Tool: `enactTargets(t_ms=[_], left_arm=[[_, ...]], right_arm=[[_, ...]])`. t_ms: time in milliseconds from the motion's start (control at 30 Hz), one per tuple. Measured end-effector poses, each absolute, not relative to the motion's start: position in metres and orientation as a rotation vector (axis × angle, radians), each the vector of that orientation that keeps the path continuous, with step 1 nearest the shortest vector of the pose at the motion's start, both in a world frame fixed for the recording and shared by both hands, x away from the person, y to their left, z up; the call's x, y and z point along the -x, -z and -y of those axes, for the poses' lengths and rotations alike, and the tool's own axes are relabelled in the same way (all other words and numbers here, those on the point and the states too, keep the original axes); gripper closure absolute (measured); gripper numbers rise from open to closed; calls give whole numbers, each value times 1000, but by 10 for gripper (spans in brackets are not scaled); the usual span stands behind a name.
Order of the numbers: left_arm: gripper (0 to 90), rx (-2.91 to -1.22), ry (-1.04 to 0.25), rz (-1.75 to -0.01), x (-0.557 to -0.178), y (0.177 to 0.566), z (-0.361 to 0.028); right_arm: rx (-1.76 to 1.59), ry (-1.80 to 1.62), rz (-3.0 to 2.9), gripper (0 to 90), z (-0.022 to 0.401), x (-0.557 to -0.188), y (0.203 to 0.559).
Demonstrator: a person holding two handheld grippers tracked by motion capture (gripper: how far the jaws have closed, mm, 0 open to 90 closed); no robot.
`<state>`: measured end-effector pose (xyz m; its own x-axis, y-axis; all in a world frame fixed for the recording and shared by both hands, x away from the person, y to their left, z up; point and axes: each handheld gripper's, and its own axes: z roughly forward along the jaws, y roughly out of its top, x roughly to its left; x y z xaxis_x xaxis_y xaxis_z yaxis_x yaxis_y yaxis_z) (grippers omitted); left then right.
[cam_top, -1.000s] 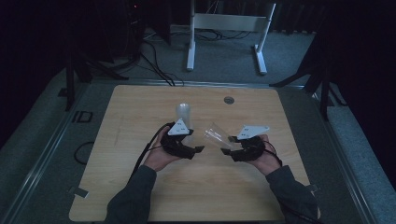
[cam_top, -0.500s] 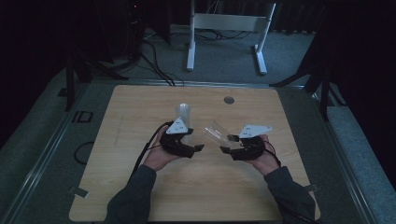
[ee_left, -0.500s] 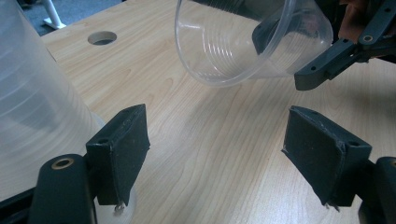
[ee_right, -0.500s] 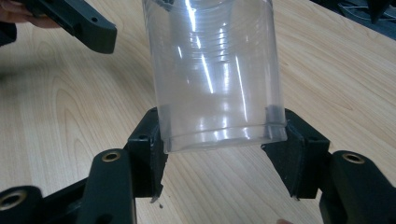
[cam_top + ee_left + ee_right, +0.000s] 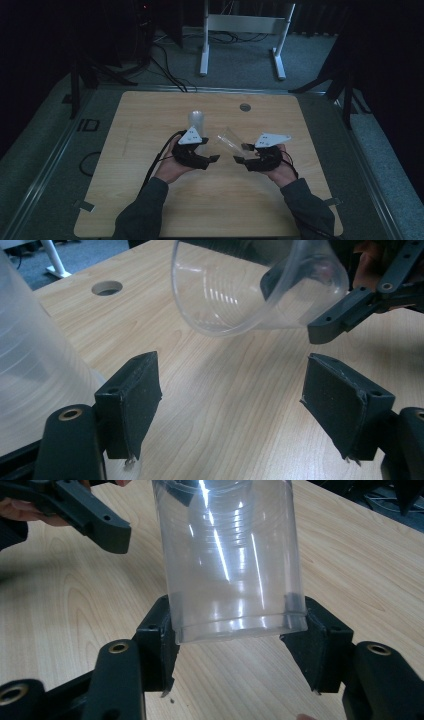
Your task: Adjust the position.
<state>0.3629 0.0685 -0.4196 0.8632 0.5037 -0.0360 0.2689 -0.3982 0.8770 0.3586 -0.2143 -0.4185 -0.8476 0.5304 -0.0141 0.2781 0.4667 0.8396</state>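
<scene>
A pale wooden worktop (image 5: 150, 200) stands in a dim room, cables trailing over the grey floor (image 5: 240, 60) behind it. The right hand-held gripper (image 5: 235, 640) is clamped on the base of a clear plastic cup (image 5: 230, 555), held tilted above the wood with its mouth toward the left hand-held gripper (image 5: 232, 405), whose jaws stand apart around nothing. A frosted cup (image 5: 196, 121) stands upright on the worktop just beside the left hand-held gripper, near a round hole (image 5: 245, 107).

A dim room: a white metal stand (image 5: 243, 37) and black cables (image 5: 165, 65) on grey carpet (image 5: 235, 70) beyond the wooden table (image 5: 150, 110).
</scene>
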Motion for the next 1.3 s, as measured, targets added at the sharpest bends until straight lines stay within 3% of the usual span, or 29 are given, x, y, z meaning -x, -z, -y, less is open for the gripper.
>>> enactTargets(t_ms=[1300], left_arm=[[245,-1939,-239,-572,-364,414,-65]], right_arm=[[-682,-1537,-2346,417,215,-356,413]])
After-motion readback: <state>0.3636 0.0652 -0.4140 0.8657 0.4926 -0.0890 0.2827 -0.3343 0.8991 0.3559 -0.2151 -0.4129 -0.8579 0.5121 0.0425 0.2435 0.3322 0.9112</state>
